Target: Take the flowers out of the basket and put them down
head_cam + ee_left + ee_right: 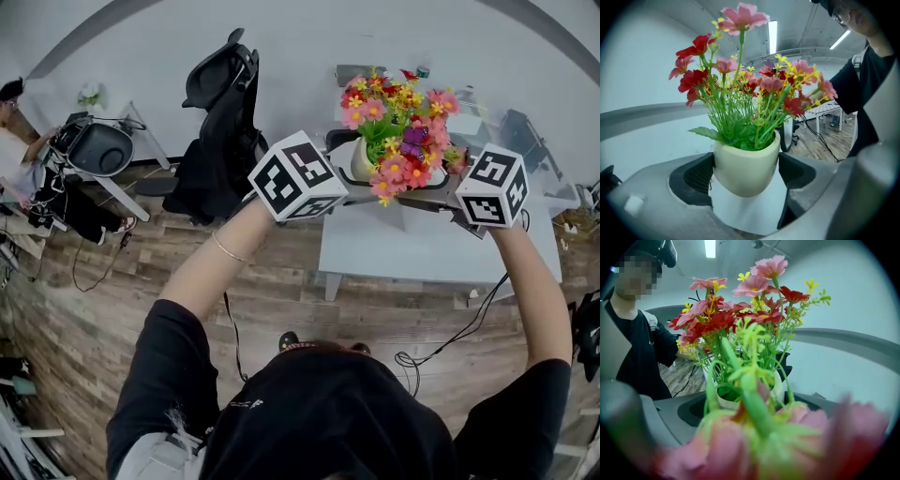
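A cream flower pot (361, 161) filled with pink, red and yellow artificial flowers (398, 122) is held up above the white table (422, 248). In the left gripper view the pot (746, 168) sits squeezed between both black pads, so my left gripper (746, 177) is shut on it. My right gripper (417, 195) comes in from the opposite side. In the right gripper view the pot (777, 391) stands between its pads, which seem to touch it, while blurred blossoms (754, 437) cover most of the jaws. No basket shows in any view.
A black office chair (220, 122) draped with dark cloth stands left of the table. Another person (14, 141) sits at far left by a grey seat (98, 148). A black cable (441, 347) trails over the wooden floor. More tables stand behind.
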`<state>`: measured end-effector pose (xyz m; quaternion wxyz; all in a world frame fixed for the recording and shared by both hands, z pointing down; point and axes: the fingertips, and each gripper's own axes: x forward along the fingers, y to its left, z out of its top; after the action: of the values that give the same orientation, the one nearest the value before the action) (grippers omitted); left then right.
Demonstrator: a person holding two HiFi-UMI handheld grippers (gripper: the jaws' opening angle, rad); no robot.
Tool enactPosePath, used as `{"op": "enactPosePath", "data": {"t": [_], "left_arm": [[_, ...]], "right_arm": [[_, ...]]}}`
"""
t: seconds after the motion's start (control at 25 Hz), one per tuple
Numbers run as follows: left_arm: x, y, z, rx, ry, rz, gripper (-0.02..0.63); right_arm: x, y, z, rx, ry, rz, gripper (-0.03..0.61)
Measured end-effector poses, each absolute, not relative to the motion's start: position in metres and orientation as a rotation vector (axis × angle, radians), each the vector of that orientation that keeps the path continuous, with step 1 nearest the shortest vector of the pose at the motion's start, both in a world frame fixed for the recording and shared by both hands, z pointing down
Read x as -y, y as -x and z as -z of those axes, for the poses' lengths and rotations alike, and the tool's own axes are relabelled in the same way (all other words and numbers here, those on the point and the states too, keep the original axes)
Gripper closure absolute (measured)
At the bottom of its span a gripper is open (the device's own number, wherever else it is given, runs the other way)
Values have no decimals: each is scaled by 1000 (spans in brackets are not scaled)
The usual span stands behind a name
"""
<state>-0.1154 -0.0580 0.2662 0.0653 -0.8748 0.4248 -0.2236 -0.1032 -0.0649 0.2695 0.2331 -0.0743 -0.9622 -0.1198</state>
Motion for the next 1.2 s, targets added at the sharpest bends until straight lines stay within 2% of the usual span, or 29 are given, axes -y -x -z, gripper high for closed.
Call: {"op": "enactPosePath", "data": {"t": [0.8,1.2], "left_arm": [[33,182,-273,-1095,2702,666,186],[25,181,-275,-1057,2724,645,186]], "right_arm": [[38,169,-276,2648,34,267,126],[30,168,-279,2647,2,246,126]]}}
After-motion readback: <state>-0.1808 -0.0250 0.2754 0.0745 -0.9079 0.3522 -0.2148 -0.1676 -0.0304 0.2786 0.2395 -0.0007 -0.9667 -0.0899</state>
